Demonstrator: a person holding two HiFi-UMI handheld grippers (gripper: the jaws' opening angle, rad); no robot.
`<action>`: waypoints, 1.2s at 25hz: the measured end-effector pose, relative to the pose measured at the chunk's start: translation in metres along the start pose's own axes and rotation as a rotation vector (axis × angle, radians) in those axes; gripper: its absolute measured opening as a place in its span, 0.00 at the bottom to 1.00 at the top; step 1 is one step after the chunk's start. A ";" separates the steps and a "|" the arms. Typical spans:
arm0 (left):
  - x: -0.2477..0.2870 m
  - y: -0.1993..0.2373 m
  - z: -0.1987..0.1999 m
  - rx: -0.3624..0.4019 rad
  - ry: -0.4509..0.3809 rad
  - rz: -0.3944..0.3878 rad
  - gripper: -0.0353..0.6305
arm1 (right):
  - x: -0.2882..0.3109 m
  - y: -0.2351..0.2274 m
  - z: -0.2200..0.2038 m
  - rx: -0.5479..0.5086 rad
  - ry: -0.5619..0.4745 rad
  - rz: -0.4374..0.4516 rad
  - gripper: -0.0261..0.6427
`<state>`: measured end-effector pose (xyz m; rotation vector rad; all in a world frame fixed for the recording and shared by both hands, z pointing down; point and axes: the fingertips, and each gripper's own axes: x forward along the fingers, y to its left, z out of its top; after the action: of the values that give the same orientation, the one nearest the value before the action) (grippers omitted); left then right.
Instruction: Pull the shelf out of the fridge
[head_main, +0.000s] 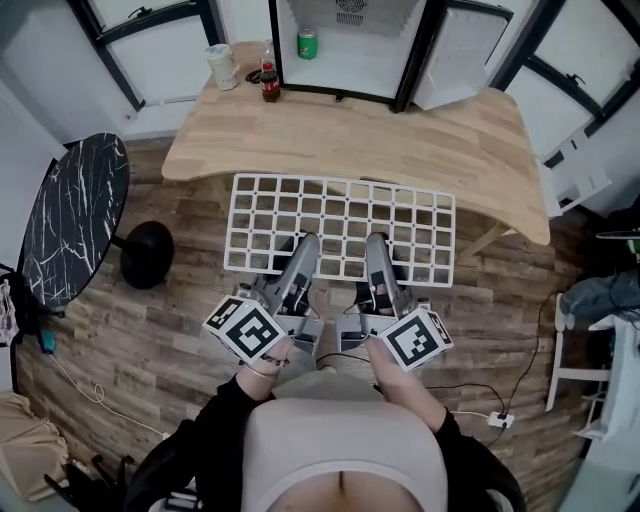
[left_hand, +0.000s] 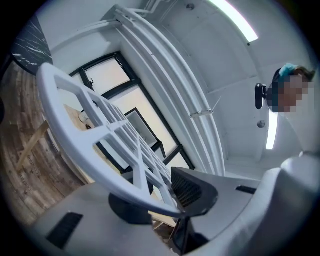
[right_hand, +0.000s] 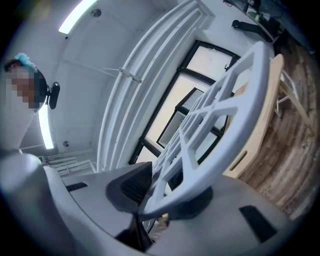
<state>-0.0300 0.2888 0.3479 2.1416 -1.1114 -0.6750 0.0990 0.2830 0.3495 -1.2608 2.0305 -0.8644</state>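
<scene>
The white grid shelf (head_main: 340, 213) hangs level in the air, clear of the wooden table, between me and the open fridge (head_main: 345, 55). My left gripper (head_main: 306, 245) is shut on the shelf's near edge, left of its middle. My right gripper (head_main: 375, 243) is shut on the same edge, just right of the middle. In the left gripper view the shelf's rim (left_hand: 95, 165) runs between the dark pads (left_hand: 192, 189). In the right gripper view the rim (right_hand: 225, 150) lies clamped against the dark pad (right_hand: 131, 187).
On the wooden table (head_main: 450, 140) stand a cola bottle (head_main: 270, 80) and a white cup (head_main: 222, 66); a green can (head_main: 307, 42) sits inside the fridge. A black marble side table (head_main: 75, 215) stands at the left, a white chair (head_main: 590, 350) at the right. Cables lie on the wood floor.
</scene>
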 end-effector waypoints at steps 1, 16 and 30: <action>-0.007 -0.007 -0.004 0.002 -0.002 0.000 0.21 | -0.010 0.003 0.001 -0.001 0.000 0.005 0.20; -0.059 -0.044 -0.001 0.033 0.035 -0.063 0.21 | -0.063 0.047 -0.009 -0.009 -0.063 0.012 0.20; -0.081 -0.024 0.019 0.008 0.064 -0.077 0.21 | -0.056 0.070 -0.040 -0.048 -0.077 -0.003 0.20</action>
<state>-0.0723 0.3624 0.3301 2.2061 -1.0040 -0.6333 0.0528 0.3669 0.3280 -1.3037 1.9994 -0.7615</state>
